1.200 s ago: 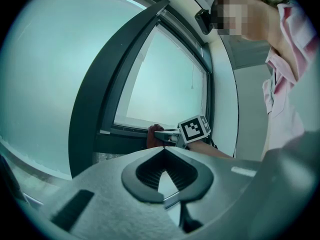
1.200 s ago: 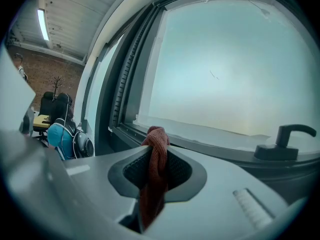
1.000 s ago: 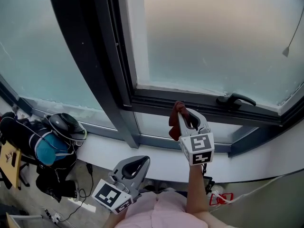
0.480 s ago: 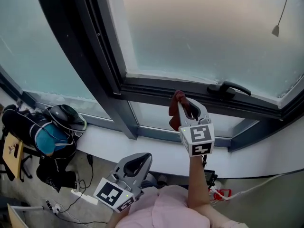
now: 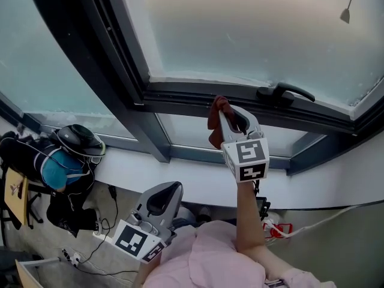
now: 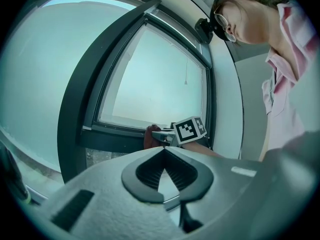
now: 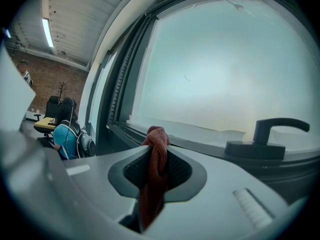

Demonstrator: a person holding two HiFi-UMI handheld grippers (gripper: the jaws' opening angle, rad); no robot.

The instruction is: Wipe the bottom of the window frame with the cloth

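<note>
My right gripper [image 5: 225,111] is raised in front of the window and shut on a dark red cloth [image 5: 214,125]. The cloth bunches above the jaw tips and hangs down their left side. Its top lies over the dark bottom rail of the window frame [image 5: 180,93], left of the black handle [image 5: 285,92]; I cannot tell whether it touches. In the right gripper view the cloth [image 7: 156,156] sits pinched between the pads, with the frame's ledge [image 7: 200,132] just beyond. My left gripper [image 5: 162,195] hangs low by the person's body, shut and holding nothing.
A white sill [image 5: 180,182] runs below the lower panes. A dark backpack [image 5: 57,168] with a helmet [image 5: 79,139] rests on a chair at the lower left. Cables and a power strip [image 5: 71,257] lie on the floor. A blind cord's weight [image 5: 345,15] hangs at the upper right.
The right gripper has risen with the cloth, from below the handle's level up to the frame's bottom rail. The left gripper has sunk a little lower.
</note>
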